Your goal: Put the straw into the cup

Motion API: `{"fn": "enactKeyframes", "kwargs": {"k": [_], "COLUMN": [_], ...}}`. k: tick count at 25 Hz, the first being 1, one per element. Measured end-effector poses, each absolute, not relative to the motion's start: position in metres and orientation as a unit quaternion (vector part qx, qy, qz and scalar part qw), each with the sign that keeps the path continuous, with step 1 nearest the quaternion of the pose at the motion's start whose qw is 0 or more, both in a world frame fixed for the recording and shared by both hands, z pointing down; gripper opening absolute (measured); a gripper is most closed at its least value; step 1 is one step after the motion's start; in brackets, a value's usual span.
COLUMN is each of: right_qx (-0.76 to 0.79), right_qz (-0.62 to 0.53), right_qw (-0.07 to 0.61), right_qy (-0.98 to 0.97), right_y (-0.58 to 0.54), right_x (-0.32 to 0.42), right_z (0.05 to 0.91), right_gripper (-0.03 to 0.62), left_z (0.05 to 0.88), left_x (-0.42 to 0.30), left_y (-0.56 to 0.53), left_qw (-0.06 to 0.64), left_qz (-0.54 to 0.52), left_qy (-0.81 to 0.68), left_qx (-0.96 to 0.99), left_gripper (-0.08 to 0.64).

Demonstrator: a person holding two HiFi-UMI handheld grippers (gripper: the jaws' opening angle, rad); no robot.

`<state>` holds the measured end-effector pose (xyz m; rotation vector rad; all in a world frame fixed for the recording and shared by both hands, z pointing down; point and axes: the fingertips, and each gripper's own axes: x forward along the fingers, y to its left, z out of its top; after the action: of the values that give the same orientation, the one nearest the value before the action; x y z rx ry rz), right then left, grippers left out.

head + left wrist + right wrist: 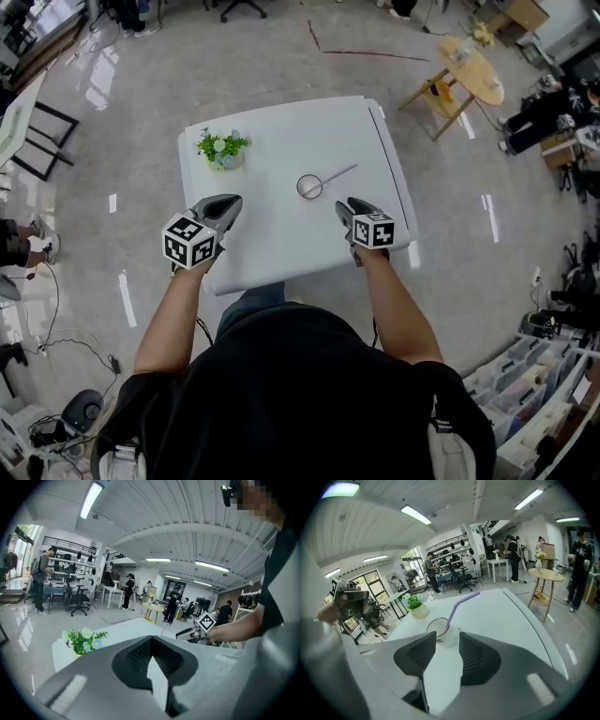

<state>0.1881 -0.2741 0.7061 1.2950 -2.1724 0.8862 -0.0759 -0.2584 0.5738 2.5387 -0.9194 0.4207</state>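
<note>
Already the straw [339, 174] stands in the cup [310, 187], which sits in the middle of the white surface [281, 131], so I'd judge that only a clean retreat is left. The right gripper [349, 208] has its jaws wide with nothing between them. The left gripper [229, 202] has its jaws together and empty. Both hover near the front edge, well apart from the cup. To finish well, I'd draw both straight back, steering clear of the straw's leaning free end (a light cup like that would probably tip easily). From overhead the straw reads as a thin pale line, while the right gripper view shows it purple, its foot down inside the clear cup. The left gripper view misses the cup, showing only the potted plant [222, 148] and the other gripper
</note>
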Motion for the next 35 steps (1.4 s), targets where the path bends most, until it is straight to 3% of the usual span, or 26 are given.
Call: {"fn": "enactKeyframes", "kwargs": {"k": [35], "right_qx": [0.491], "right_qz": [0.269], "right_qw": [0.180], "right_qy": [-0.809], "right_y": [-0.176], "right_x": [0.202], "right_z": [0.610], "right_gripper": [0.141], "left_z": [0.519], "left_x": [-0.042], "left_y": [-0.175], "left_qw": [0.153], "left_qz": [0.132], "left_qy": [-0.302], "left_qx": [0.932], "left_gripper": [0.000]}}
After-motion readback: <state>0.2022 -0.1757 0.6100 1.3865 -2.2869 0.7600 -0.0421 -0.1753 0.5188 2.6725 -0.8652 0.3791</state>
